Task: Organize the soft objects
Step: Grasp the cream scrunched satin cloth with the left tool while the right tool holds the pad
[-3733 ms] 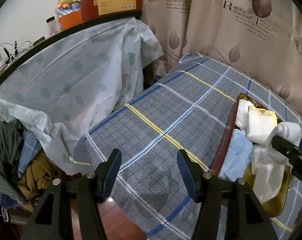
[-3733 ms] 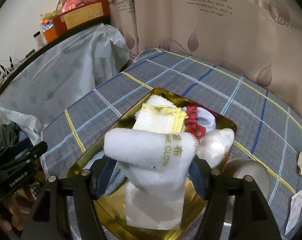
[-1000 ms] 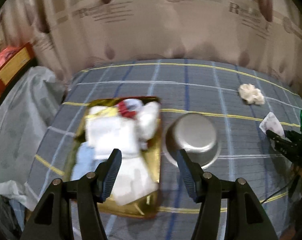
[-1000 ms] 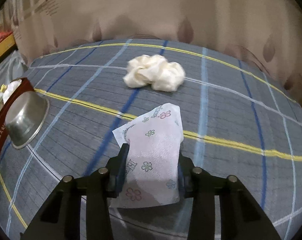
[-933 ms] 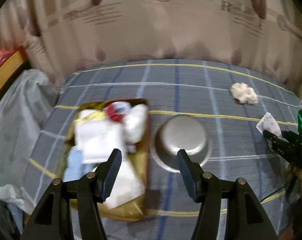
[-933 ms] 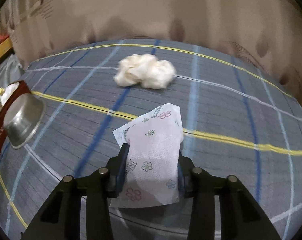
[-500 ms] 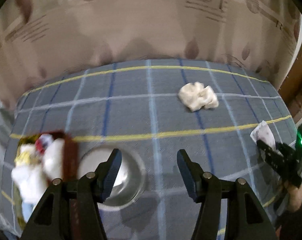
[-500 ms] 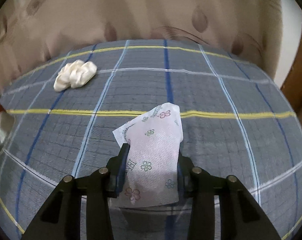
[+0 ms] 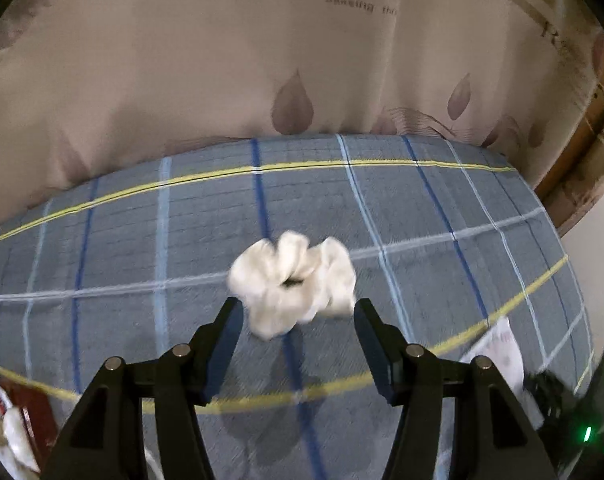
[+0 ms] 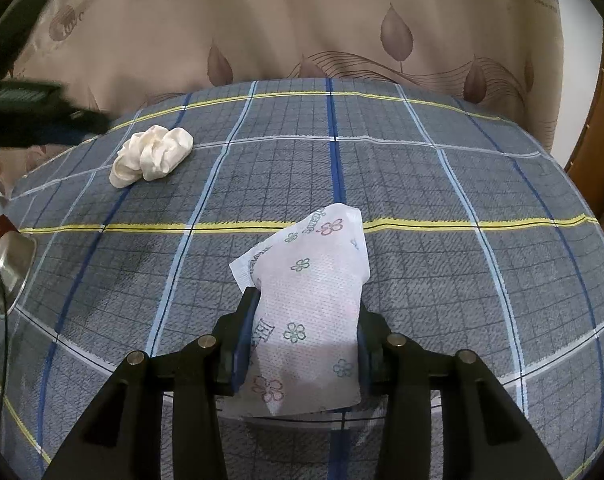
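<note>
- Left gripper (image 9: 298,314), spread wide and empty: centre over the cream scrunchie (image 9: 292,288) before pinching.
- Right gripper (image 10: 302,322) pinches the floral tissue pack (image 10: 307,300), jaws opening; hold it steady.

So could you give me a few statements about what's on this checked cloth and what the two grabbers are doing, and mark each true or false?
1. The right gripper has a flower-printed tissue packet between its fingers. True; its jaws are opening slightly.
2. The left gripper is clamped on the crumpled white cloth. False: its jaws stand wide open, and the cloth lies on the checked tablecloth just beyond the fingertips.
3. A metal bowl sits at the left edge of the right wrist view. True.
4. The white cloth is neatly folded flat. False: it is bunched into a wrinkled lump.
5. A leaf-patterned curtain hangs behind the table. True.
</note>
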### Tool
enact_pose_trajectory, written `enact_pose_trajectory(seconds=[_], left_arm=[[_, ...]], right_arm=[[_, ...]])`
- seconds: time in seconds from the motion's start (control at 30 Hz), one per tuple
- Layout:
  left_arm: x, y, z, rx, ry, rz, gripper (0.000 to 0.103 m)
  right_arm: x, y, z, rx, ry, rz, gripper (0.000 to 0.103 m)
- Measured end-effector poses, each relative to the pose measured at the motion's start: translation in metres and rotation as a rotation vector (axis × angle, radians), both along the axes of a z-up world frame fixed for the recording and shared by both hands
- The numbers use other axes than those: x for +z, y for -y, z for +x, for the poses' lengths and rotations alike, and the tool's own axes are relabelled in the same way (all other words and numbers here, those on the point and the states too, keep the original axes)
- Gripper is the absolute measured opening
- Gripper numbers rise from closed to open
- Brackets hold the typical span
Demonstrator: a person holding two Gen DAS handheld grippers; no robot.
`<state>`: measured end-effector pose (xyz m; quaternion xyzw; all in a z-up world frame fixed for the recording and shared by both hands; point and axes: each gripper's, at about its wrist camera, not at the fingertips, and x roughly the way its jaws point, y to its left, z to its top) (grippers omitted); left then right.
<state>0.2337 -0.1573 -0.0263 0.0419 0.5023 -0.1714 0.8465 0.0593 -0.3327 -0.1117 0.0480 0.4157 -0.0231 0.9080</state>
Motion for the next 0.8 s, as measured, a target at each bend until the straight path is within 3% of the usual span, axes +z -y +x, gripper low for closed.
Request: enact_pose_trajectory(seconds=[0.27,0.47,0.63,0.7,0.77,0.8], left_arm=[[-0.036,0.021,0.042,0.052,-0.082,0.048,0.059],[-0.065,0.017,0.05,0.066,-0.123,0.095,0.061],[-0.067,0.018,0.045,0.058,-0.096,0.088,0.06],[-0.065,0.017,0.042,0.061,-0.099,0.081,0.053],[-0.064,0.018,0.039,0.059,-0.1,0.073,0.028],[-0.063,0.018,0.038,0.055,-0.106,0.068,0.025]], right_arm=[[0.0,0.002,-0.001,0.005,0.004,0.026,0.042],[-0.001,0.003,-0.001,0.006,0.006,0.035,0.043],[-0.001,0.003,-0.001,0.007,0.006,0.036,0.043],[-0.001,0.003,-0.001,0.007,0.006,0.036,0.043],[-0.001,0.003,-0.001,0.007,0.006,0.035,0.043],[-0.001,0.003,-0.001,0.007,0.006,0.034,0.043]])
